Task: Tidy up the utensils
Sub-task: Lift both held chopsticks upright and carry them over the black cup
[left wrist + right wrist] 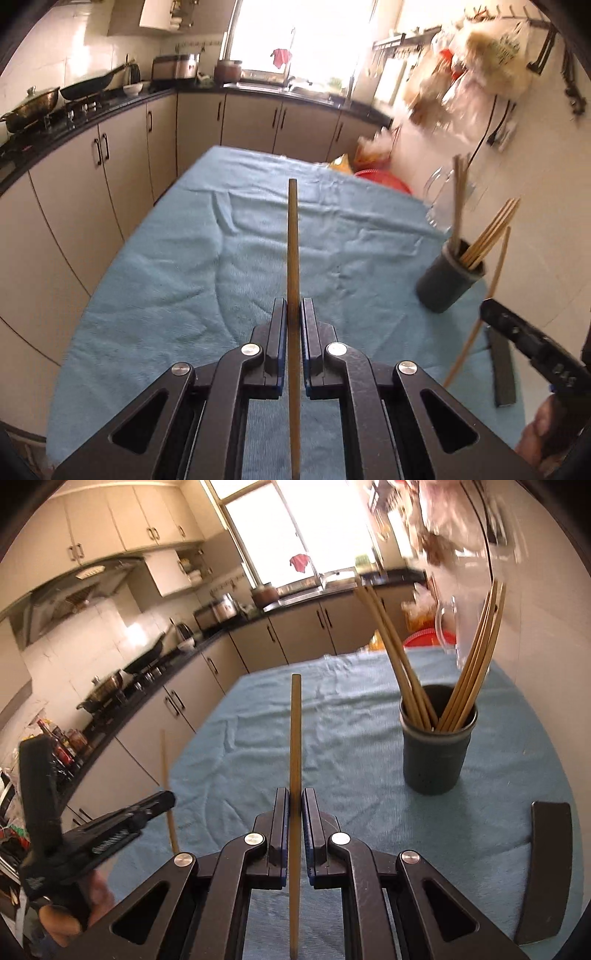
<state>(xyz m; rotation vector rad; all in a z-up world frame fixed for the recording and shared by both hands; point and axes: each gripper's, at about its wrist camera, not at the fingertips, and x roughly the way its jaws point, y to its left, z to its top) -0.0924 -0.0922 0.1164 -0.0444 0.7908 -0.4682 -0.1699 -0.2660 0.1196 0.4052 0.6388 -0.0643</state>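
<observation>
Left gripper (293, 314) clamps 1 chopstick (293, 240); right gripper (294, 805) clamps another chopstick (295, 738) — holder (437, 753) already stocked, my 2 remain undelivered.

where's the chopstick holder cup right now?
The dark cup stands upright on the blue cloth, ahead-right in the right wrist view, far right in the left wrist view, already holding several chopsticks.

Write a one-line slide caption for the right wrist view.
Right gripper shut on a chopstick, near the dark holder of chopsticks on the blue cloth.
</observation>
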